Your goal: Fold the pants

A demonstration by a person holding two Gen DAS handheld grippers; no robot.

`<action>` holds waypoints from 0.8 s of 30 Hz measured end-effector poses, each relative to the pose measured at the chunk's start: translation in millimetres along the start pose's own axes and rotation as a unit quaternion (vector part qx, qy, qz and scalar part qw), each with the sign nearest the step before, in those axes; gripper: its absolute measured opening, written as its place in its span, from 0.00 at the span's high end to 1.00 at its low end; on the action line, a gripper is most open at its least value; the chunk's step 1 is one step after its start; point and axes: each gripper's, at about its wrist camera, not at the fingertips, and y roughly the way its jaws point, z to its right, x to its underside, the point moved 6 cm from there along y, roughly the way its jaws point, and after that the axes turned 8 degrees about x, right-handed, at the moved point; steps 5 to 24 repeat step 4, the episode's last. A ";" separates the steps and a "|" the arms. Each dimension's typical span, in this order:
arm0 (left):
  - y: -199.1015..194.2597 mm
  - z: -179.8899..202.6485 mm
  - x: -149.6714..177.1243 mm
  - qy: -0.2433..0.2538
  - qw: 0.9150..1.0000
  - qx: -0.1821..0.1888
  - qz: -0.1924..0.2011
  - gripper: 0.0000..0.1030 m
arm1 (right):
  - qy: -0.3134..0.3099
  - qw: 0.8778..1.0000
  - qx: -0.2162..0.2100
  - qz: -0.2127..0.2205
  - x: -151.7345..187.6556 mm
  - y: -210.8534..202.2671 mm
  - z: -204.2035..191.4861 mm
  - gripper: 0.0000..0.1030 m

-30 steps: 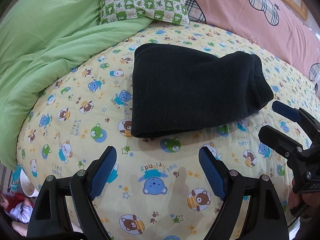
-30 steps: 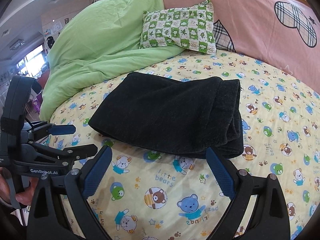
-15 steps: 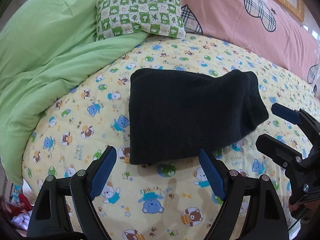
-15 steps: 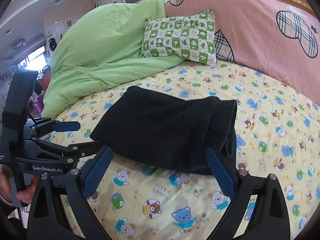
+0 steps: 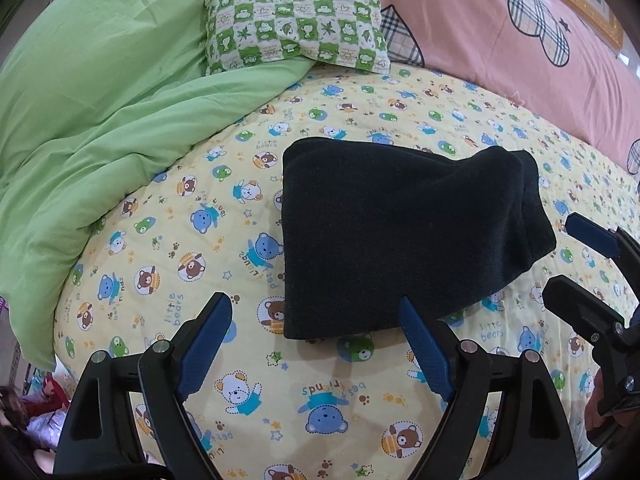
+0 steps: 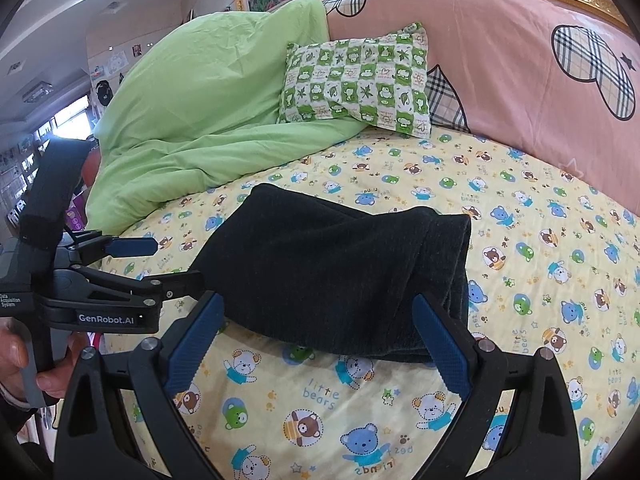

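black pants (image 5: pixel 400 240) lying in a folded bundle mid-bed on the bear-print sheet (image 5: pixel 200 280), well clear of the green duvet (image 5: pixel 100 120) and checked pillow (image 5: pixel 296 20). long axis running left-right across both wrist views, thick rolled fold at the right end, flat cut edge at the left.

left gripper (image 5: pixel 316 344) spread wide, nothing between the pads, hanging just short of the near edge, lined up on the near-left corner. right gripper (image 6: pixel 316 336) also wide and empty, close to the near edge toward the thick right end. neither touching cloth as far as visible.

bundle sitting straight ahead of both claws, slightly up-frame. each hand roughly equal in reach to its own end, so no clear nearer side. looks done or one fold from done; any further fold probably along the long axis, right end over left.
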 end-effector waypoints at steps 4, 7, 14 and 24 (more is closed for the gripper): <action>-0.4 3.5 1.7 0.003 1.000 -0.002 0.001 0.17 | 0.012 1.000 0.002 -0.007 2.2 1.9 3.3 0.03; -0.4 3.5 1.7 0.003 1.000 -0.002 0.001 0.17 | 0.012 1.000 0.002 -0.007 2.2 1.9 3.3 0.03; -0.4 3.5 1.7 0.003 1.000 -0.002 0.001 0.17 | 0.012 1.000 0.002 -0.007 2.2 1.9 3.3 0.03; -0.4 3.5 1.7 0.003 1.000 -0.002 0.001 0.17 | 0.012 1.000 0.002 -0.007 2.2 1.9 3.3 0.03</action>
